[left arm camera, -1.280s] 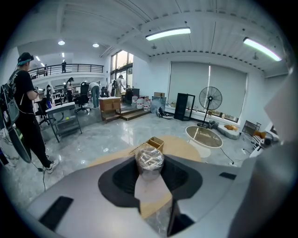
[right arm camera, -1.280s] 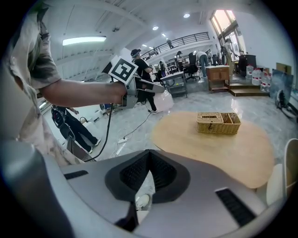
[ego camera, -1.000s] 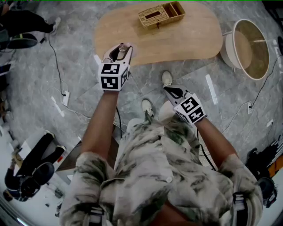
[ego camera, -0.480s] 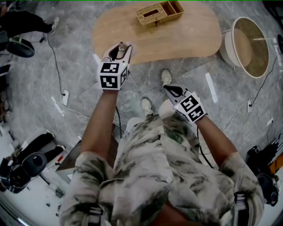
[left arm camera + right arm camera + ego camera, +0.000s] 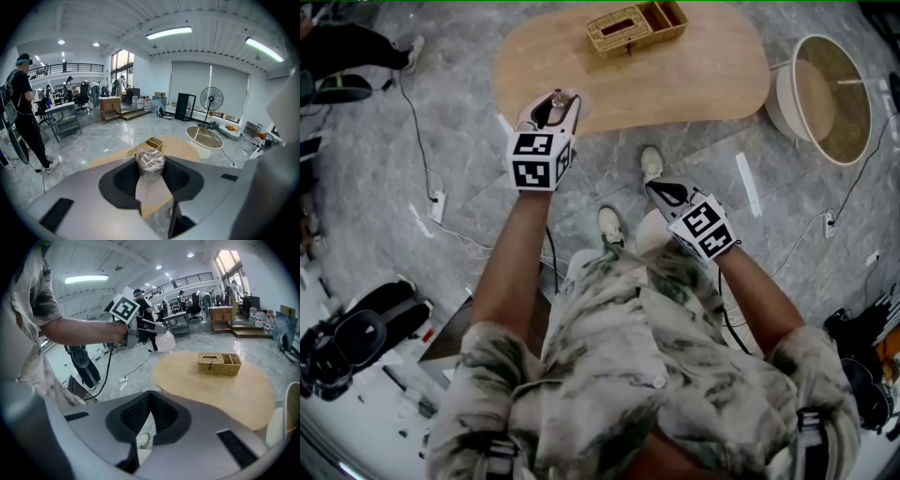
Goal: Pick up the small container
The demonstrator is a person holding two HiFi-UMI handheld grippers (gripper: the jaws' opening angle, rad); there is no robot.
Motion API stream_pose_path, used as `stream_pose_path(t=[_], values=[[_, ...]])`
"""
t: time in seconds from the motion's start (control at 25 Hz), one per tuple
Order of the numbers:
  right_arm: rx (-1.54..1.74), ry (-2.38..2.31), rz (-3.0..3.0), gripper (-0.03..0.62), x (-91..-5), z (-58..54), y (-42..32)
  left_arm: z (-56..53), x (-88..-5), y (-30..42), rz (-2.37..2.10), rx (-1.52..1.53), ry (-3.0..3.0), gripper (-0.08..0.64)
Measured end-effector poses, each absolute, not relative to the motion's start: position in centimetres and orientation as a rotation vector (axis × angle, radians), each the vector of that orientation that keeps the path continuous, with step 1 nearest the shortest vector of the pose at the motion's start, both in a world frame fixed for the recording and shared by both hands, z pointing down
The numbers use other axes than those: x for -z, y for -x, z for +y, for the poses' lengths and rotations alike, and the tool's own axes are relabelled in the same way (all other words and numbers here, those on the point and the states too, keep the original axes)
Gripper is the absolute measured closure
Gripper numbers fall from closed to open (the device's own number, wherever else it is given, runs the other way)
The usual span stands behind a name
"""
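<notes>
A small clear container (image 5: 150, 160) with pale crinkled contents sits between the jaws of my left gripper (image 5: 151, 169), which is shut on it. In the head view the left gripper (image 5: 555, 105) holds the container (image 5: 556, 97) above the near edge of the oval wooden table (image 5: 694, 80). My right gripper (image 5: 660, 191) hangs lower, over the floor beside the person's shoes. Its jaws (image 5: 149, 399) are shut with nothing between them. The right gripper view also shows the left gripper (image 5: 140, 329) raised at the left.
A wicker basket (image 5: 636, 26) with two compartments stands at the table's far side. A round white-rimmed low table (image 5: 825, 98) stands to the right. Cables (image 5: 427, 150) and white strips lie on the grey floor. A person sits at lower left (image 5: 347, 337).
Both grippers keep their places and the container stays held. The table and basket have drifted slightly left in the head view. The person at lower left has shifted.
</notes>
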State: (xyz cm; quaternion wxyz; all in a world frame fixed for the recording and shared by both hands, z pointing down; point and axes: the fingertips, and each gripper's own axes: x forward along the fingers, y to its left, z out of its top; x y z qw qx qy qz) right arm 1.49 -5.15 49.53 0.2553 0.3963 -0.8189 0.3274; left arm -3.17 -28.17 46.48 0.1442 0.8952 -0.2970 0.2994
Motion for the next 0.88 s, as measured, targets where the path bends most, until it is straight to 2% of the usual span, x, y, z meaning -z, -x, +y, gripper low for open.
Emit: stream_pose_path(t=[0.88], values=[[-0.912, -1.060, -2.193, 0.572, -52.2, -6.4, -4.3, -29.9, -50.4, 1.3, -0.885, -0.870, -2.533, 0.407]])
